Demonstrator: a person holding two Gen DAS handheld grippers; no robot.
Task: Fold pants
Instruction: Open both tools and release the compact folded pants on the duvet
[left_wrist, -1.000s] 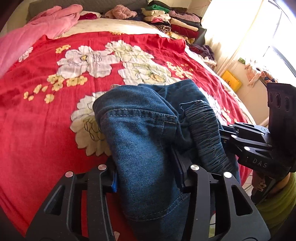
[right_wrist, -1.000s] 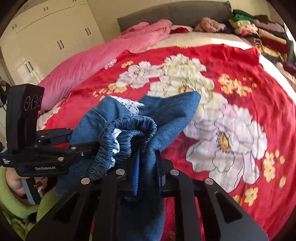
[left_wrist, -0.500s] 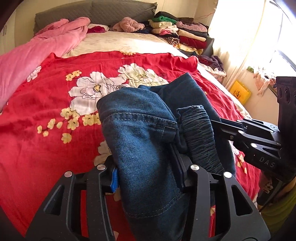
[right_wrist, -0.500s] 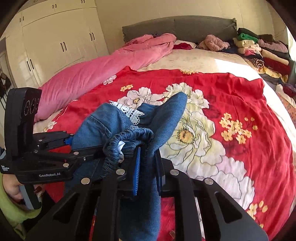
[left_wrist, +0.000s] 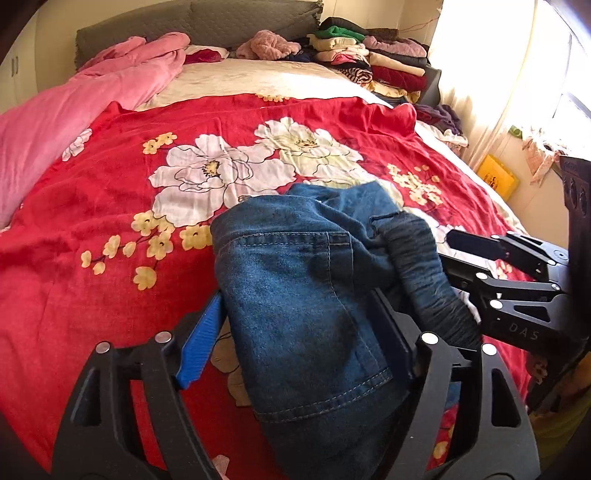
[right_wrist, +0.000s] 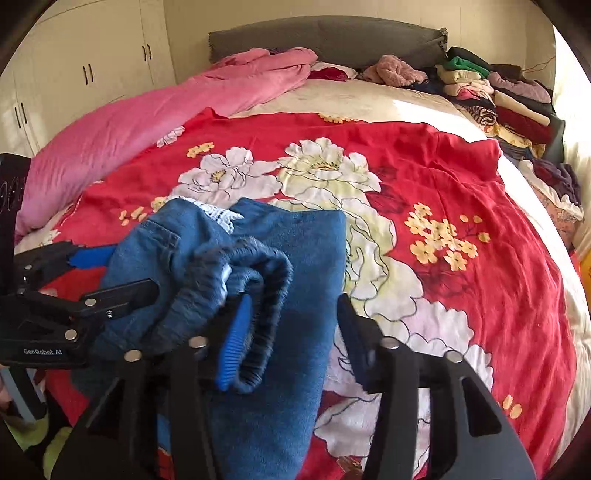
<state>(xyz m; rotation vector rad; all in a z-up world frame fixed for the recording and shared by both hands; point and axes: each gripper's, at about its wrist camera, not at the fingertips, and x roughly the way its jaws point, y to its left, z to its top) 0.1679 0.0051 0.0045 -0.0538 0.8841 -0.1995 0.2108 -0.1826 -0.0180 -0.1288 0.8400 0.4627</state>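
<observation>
Your jeans (left_wrist: 303, 295) sit bunched at the near edge of the bed (left_wrist: 110, 206), draped over both grippers. Your left gripper (left_wrist: 295, 332) and right gripper (right_wrist: 291, 332) both stand apart, denim lying loose between the fingers. You look to be between holds; next, judge where the elastic waistband (right_wrist: 240, 277) is and grip it to spread the pants flat.

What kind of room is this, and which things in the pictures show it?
Most likely a home bedroom. A large bed with a red floral blanket and grey headboard fills the view, white wardrobe doors stand beside it, and folded clothes are piled near the headboard.
</observation>
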